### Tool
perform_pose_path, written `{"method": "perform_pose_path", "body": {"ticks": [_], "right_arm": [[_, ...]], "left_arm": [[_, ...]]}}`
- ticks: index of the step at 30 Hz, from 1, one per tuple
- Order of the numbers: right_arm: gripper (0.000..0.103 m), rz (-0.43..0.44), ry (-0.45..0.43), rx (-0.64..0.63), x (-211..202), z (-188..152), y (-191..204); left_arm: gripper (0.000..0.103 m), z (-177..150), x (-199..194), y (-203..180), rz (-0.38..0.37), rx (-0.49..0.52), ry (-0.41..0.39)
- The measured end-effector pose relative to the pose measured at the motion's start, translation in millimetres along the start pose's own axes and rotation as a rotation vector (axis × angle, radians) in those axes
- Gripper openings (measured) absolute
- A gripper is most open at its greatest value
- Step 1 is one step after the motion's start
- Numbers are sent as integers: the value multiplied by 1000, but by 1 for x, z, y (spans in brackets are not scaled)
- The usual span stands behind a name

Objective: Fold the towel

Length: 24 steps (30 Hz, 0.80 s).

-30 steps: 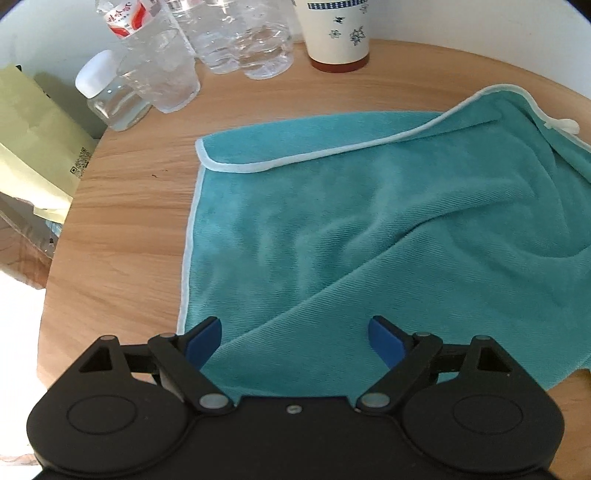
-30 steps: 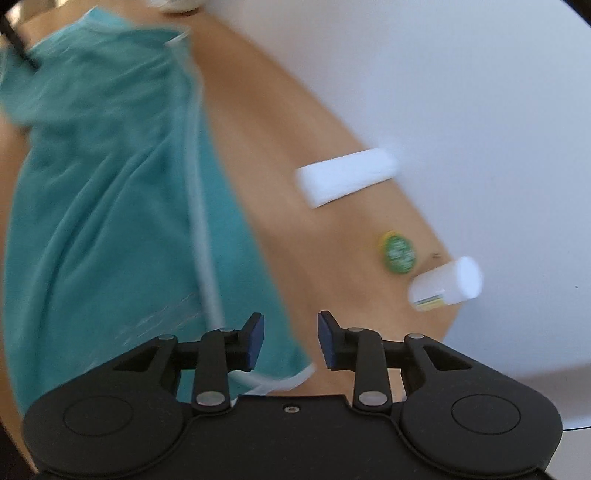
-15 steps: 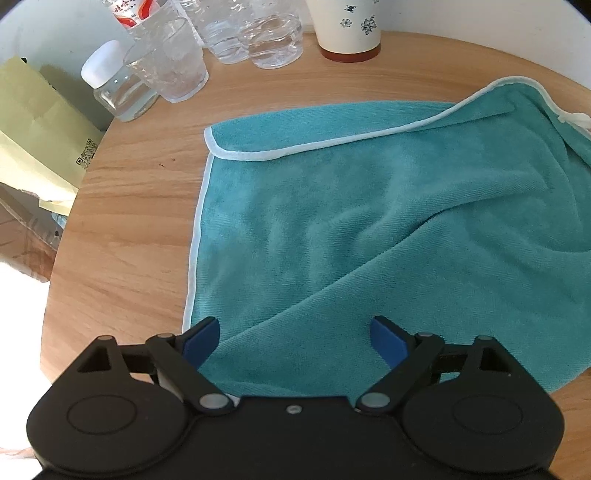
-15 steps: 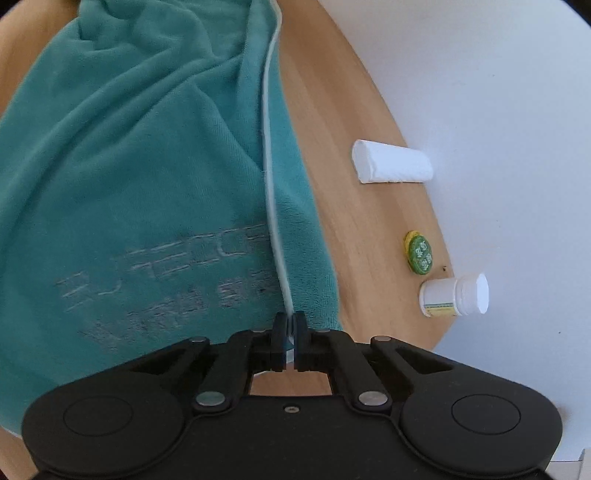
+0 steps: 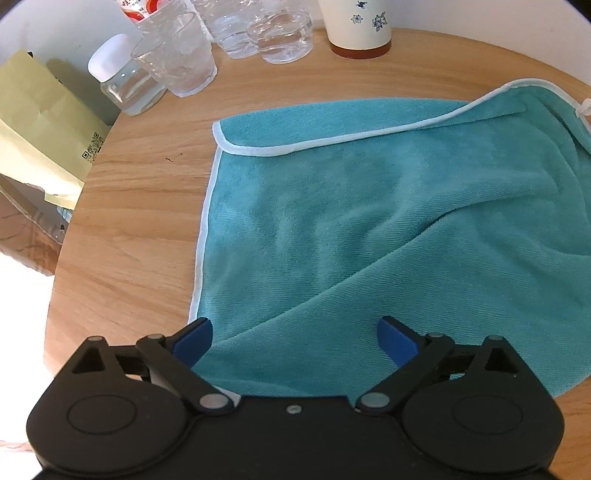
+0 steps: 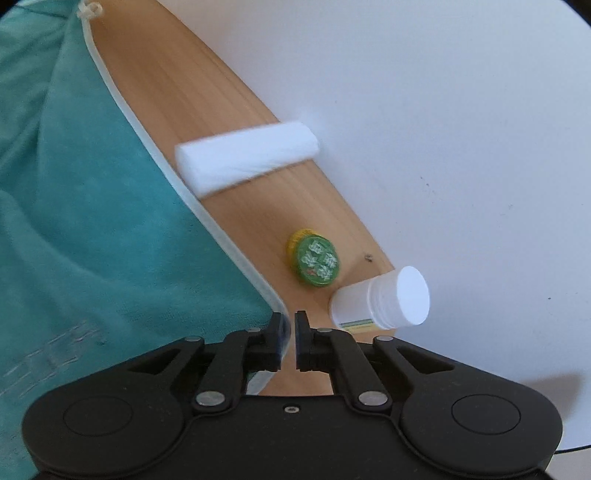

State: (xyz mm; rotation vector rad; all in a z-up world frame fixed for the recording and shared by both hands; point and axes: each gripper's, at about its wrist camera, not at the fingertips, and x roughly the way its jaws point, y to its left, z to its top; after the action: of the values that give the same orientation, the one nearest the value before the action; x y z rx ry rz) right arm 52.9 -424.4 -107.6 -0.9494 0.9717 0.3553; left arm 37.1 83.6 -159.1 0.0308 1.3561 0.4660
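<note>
A teal towel (image 5: 369, 229) with white piping lies spread and wrinkled on the round wooden table (image 5: 129, 221), its far edge folded over. My left gripper (image 5: 295, 334) hangs open over the towel's near left corner, blue pads wide apart and the cloth below them. In the right wrist view the towel (image 6: 92, 221) fills the left side. My right gripper (image 6: 288, 325) sits at its white-edged corner. Its jaws stand a narrow gap apart with bare wood showing between them. The hem passes under the left finger (image 6: 275, 343).
Clear glasses (image 5: 177, 55), a small capped bottle (image 5: 125, 85) and a flowered cup (image 5: 358, 26) stand along the far rim. A yellow paper bag (image 5: 40, 122) is off the left edge. Near the right gripper lie a white roll (image 6: 247, 157), a green tin (image 6: 314, 262) and a white pill bottle (image 6: 384, 299).
The right gripper shut on the towel's hem half a second ago; its jaws now stand slightly parted beside the corner, and its view has swung right. The left gripper stayed open, drifting slightly back.
</note>
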Motion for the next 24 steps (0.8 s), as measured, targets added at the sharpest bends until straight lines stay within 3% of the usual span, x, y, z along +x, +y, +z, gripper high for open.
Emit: {"method": "perform_pose_path", "body": {"ticks": [2, 3, 8, 13, 17, 19, 24], "right_arm": [[41, -11, -17, 10, -8, -5, -5], [42, -14, -25, 12, -13, -7, -8], [42, -2, -12, 68, -51, -21, -10], [42, 280, 21, 293, -104, -47, 46], [40, 371, 88, 461, -108, -62, 91], [39, 378, 128, 569, -106, -69, 112], [39, 315, 166, 694, -100, -76, 118]], "left_arm": [[98, 0, 0, 0, 13, 6, 3], [98, 0, 0, 1, 14, 7, 3], [98, 3, -5, 7, 4, 26, -20], [98, 5, -5, 14, -28, 78, -43], [98, 6, 5, 15, -63, 140, -55], [98, 6, 7, 15, -79, 176, -69], [99, 5, 9, 16, -113, 252, -97]]}}
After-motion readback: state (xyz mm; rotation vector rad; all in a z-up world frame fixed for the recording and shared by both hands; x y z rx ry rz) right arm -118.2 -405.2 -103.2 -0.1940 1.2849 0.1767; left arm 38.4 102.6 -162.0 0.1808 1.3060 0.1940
